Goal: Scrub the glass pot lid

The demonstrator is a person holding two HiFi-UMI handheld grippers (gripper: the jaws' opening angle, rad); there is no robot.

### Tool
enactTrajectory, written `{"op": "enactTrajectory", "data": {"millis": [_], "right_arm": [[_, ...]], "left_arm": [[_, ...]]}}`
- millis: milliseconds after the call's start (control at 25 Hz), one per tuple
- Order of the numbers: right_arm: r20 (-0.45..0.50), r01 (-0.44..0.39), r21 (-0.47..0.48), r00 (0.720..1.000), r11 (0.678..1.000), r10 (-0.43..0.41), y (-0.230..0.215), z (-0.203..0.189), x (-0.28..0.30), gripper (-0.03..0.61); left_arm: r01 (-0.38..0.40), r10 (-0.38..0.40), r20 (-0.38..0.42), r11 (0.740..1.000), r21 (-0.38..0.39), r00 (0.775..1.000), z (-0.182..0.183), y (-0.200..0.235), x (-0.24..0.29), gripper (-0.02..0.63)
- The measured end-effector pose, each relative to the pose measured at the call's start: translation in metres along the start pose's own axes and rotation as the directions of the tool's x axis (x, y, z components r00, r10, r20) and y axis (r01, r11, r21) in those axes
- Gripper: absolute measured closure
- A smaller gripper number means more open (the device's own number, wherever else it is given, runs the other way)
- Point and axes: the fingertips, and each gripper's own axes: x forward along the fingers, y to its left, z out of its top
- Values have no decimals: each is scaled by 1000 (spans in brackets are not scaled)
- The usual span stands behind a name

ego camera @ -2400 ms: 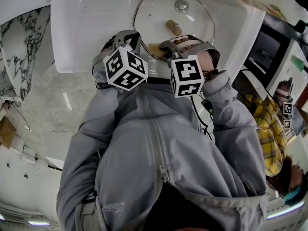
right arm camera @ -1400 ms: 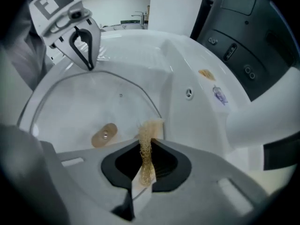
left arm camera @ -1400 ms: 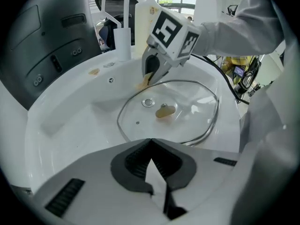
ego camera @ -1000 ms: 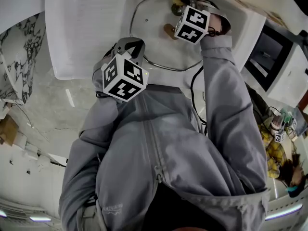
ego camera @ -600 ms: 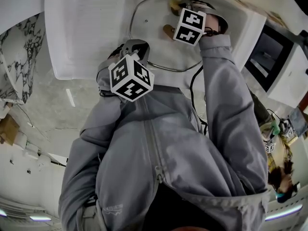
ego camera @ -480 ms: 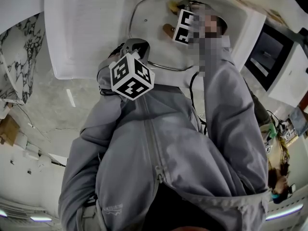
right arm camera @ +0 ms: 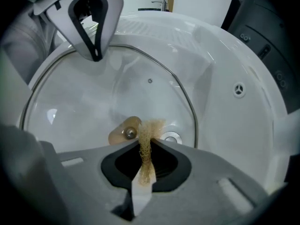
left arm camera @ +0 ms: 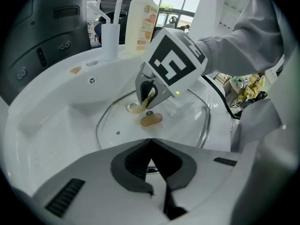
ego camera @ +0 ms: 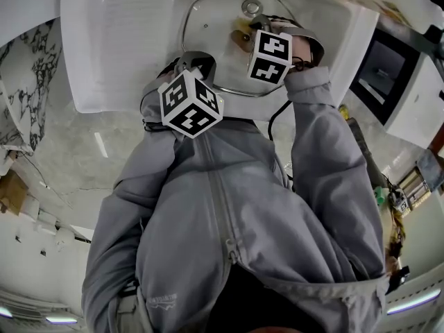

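Head view: glass pot lid (ego camera: pixel 208 26) lying in white sink (ego camera: pixel 118 40). Left gripper view: my left fingers (left arm camera: pixel 126 161) closed together at the lid's rim. Right gripper view: my right fingers (right arm camera: pixel 166 161) clamp a tan scrub pad (right arm camera: pixel 145 144) beside the lid's knob (right arm camera: pixel 127 133).

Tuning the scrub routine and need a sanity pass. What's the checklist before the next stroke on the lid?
1. Scrub pad gripped: ok. The right gripper has its jaws shut on it.
2. Pad on glass: ok. Its free end looks spread on the lid, beside the knob screw.
3. Lid steadied: cannot tell. The left gripper is shut with its tips at the lid's near edge, but no pinch is visible.
4. Lid seated: ok. It lies in the sink.
5. Stroke path: ok. The soap bottle stands up on the ledge, off the lid.
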Motion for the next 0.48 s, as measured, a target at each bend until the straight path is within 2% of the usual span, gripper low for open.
{"op": "enactTrajectory", "data": {"millis": [480], "right_arm": [[13, -86, -50, 996, 995, 87, 61, 6, -34, 546]], "left_arm": [[-13, 13, 10, 1000, 13, 1000, 0, 0, -1, 607]]}}
